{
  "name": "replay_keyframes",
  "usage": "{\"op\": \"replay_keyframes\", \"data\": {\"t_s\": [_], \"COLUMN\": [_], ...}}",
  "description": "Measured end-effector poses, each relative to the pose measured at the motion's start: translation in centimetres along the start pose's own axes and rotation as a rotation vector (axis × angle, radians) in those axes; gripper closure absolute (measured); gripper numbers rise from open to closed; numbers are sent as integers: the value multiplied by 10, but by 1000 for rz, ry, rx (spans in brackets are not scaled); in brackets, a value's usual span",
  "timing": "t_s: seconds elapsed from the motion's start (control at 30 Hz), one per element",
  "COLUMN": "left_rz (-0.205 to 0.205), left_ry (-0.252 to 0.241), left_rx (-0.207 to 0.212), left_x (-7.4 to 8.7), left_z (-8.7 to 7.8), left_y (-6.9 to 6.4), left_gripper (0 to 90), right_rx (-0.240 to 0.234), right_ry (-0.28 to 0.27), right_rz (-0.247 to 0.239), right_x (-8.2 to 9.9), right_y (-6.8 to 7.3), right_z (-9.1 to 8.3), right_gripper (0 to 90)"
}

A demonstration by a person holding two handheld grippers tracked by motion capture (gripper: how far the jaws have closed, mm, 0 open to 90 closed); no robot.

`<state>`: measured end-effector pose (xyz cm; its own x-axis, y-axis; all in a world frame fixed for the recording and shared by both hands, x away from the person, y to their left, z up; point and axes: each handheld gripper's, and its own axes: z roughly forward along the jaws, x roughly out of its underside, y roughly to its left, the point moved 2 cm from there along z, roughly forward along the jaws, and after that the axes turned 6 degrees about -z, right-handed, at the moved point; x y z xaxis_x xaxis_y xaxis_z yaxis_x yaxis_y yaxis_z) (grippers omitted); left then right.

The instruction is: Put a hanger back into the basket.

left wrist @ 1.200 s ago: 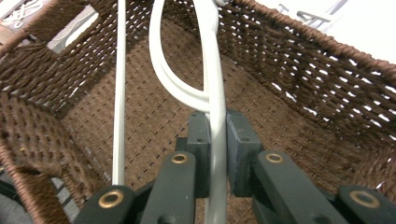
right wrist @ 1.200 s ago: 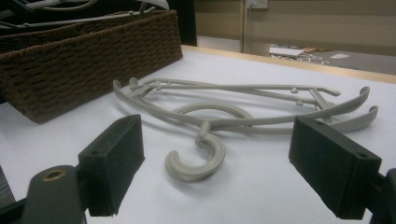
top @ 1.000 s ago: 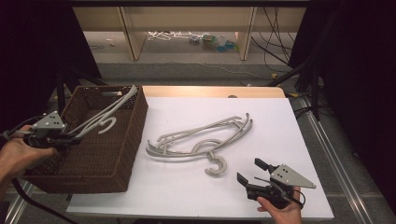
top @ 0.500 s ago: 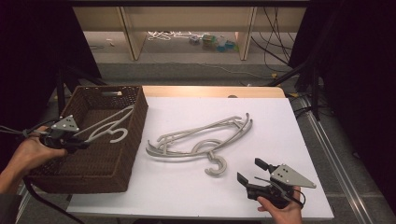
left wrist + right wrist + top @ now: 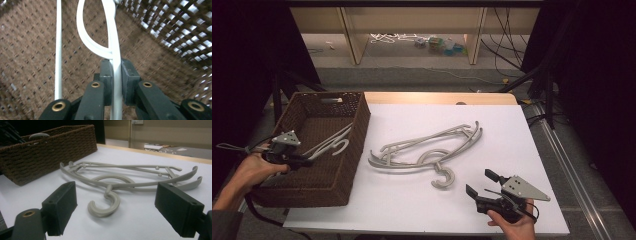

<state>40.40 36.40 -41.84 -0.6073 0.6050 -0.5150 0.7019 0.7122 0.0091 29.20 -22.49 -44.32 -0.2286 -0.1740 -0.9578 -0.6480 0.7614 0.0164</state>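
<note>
Lowering a white hanger (image 5: 328, 145) into the wicker basket (image 5: 360, 131), clamped by its thin bar in the left hand-held gripper (image 5: 307, 161). Keeping the grip firm and the hanger level, easing the hook clear of the basket wall before letting go near the bottom. Waiting with the right hand-held gripper (image 5: 478, 184) wide and empty on the tabletop (image 5: 512, 130), near the grey hangers (image 5: 427, 152) lying mid-table

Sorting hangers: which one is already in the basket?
The white hanger, clamped in the left tongs inside the wicker basket; the grey hangers lie on the table.
</note>
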Motion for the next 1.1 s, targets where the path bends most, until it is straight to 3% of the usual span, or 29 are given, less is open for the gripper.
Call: {"op": "replay_keyframes", "data": {"t_s": [0.03, 0.1, 0.13, 0.2, 0.23, 0.27, 0.33, 0.5, 0.53, 0.6, 0.7, 0.77, 0.93, 0.97, 1.0, 1.1], "left_rz": [-6, -11, 12, 6, -36, -9, -2, -74, -61, -74, -30, -91, -110, -139, -138, -132], "left_ry": [-9, 30, 86, 70, 41, 55, 41, -81, -111, -189, -237, -325, -448, -483, -513, -564], "left_rx": [-8, 2, -2, -17, -15, -8, -14, -53, -55, -86, -123, -136, -126, -114, -108, -88], "left_x": [-1, -1, -1, -2, -3, -3, -5, -11, -13, -19, -28, -35, -47, -49, -51, -57], "left_z": [2, 7, 8, 9, 9, 6, 3, -11, -14, -22, -33, -38, -51, -52, -54, -57], "left_y": [-1, -5, -4, -3, -5, -3, -3, -5, -7, -14, -23, -37, -64, -70, -75, -92], "left_gripper": [809, 799, 788, 739, 731, 714, 674, 516, 518, 479, 412, 380, 338, 327, 318, 313], "right_rx": [0, 0, -1, 1, 0, 8, 5, 10, 5, 7, 2, 3, 10, 9, 2, 5], "right_ry": [-1, -5, -4, -5, 0, 24, 23, 24, 23, 23, -7, -2, 10, 5, -10, 10], "right_rz": [0, -4, -4, 1, -1, -10, -10, -12, -9, -10, -5, -1, -11, -10, -2, -11], "right_x": [0, 0, 0, 0, 0, -1, 0, -1, 0, 0, -1, 0, -1, -1, -1, -1], "right_y": [0, 0, 0, 0, 0, -1, -2, -2, -2, -1, -1, -1, -1, -1, 0, 0], "right_z": [0, 0, 0, 0, -1, -3, -3, -3, -3, -2, 0, 0, -3, -2, -1, -3], "right_gripper": [187, 187, 187, 186, 186, 186, 186, 186, 185, 185, 185, 184, 183, 184, 184, 183]}}
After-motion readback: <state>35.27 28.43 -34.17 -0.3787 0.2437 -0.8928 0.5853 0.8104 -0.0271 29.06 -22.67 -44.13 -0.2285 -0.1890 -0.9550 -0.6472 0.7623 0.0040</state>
